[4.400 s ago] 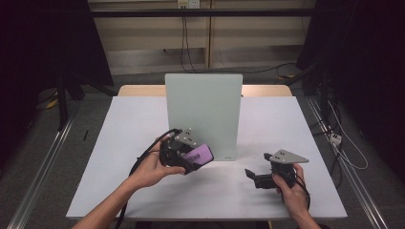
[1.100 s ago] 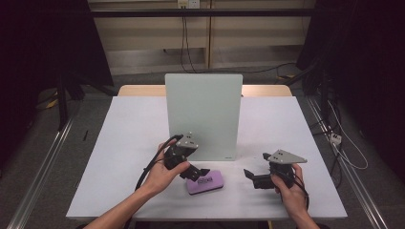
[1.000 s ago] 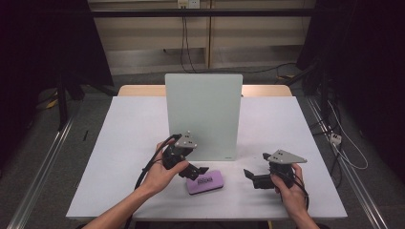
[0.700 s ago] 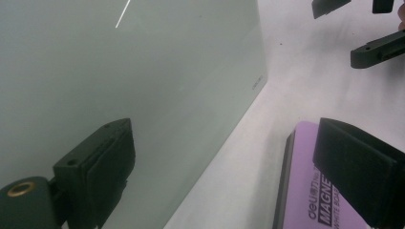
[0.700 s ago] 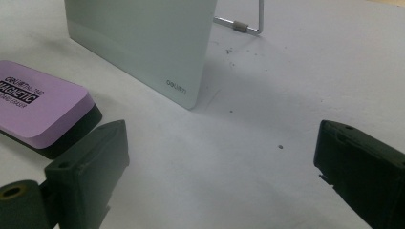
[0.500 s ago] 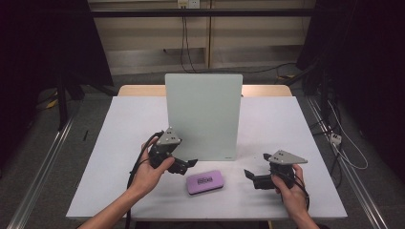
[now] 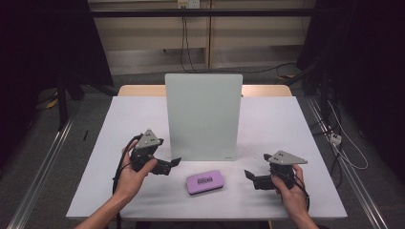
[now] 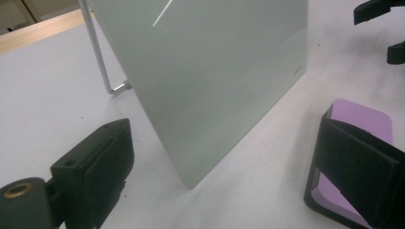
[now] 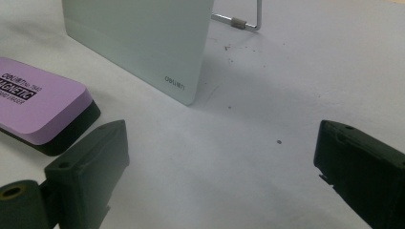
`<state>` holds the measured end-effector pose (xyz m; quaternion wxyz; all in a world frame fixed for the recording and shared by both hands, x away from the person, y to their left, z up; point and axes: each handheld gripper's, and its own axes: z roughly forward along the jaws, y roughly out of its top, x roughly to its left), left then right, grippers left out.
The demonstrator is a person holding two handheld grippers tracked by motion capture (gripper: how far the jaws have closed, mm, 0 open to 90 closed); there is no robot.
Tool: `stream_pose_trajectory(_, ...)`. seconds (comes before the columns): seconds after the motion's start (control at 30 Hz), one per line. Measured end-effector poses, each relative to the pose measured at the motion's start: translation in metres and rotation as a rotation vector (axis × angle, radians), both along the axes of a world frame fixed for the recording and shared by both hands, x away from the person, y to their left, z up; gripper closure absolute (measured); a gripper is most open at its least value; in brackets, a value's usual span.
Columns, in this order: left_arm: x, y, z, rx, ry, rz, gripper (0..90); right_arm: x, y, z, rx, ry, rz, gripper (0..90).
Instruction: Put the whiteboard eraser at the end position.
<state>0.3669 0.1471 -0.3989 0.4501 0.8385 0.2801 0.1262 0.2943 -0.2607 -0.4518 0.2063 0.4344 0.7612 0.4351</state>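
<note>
A purple magnetic eraser [image 7: 205, 182] with a black base lies flat on the white table [image 7: 282, 124], near the front edge. Just behind it stands an upright pale green-white board [image 7: 203, 117]. My left gripper [image 7: 171, 166] is held to the eraser's left, open and empty, jaws pointing right. From its own view the left gripper [image 8: 224, 176] faces the board [image 8: 210, 71], and the eraser [image 8: 363, 117] sits partly behind its right jaw. My right gripper [image 7: 252, 178] is to the eraser's right, open and empty. In its own view the right gripper [image 9: 219, 167] has the eraser [image 9: 33, 102] at left.
The board [image 9: 138, 38] leans on a wire stand [image 9: 243, 21] behind it. Bare table spreads to both sides of the board. Cables trail from both grippers. Dark floor and metal rails surround the table.
The left gripper, shut on the eraser 4.4 s ago, has since let it go onto the table and drawn back to the left. The right gripper has not moved.
</note>
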Motion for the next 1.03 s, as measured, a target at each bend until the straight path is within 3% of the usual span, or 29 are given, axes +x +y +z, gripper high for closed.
stream_pose_trajectory(0.13, -0.005, 0.009, 0.0, -0.012, -0.032, 0.042, 5.7, -0.001, -0.002, 0.0, 0.003, -0.001, -0.004, 4.6)
stream_pose_trajectory(0.57, -0.015, 0.044, -0.014, -0.039, -0.002, 0.102, 5.3, -0.001, -0.002, 0.0, 0.002, 0.002, -0.008, 4.6)
stream_pose_trajectory(0.63, -0.018, 0.051, -0.017, -0.075, 0.001, 0.121, 5.6, -0.001, -0.002, 0.0, 0.002, 0.004, -0.01, 4.6)
stream_pose_trajectory(0.73, -0.02, 0.059, -0.022, -0.064, -0.003, 0.145, 5.6, -0.001, -0.002, 0.0, 0.002, 0.003, -0.011, 4.6)
stream_pose_trajectory(0.93, -0.028, 0.065, -0.033, -0.097, 0.014, 0.161, 5.6, -0.002, -0.002, 0.0, -0.001, -0.002, -0.013, 4.6)
stream_pose_trajectory(1.03, -0.028, 0.067, -0.031, -0.095, -0.004, 0.18, 5.5, -0.003, -0.003, 0.001, 0.003, 0.0, -0.016, 4.6)
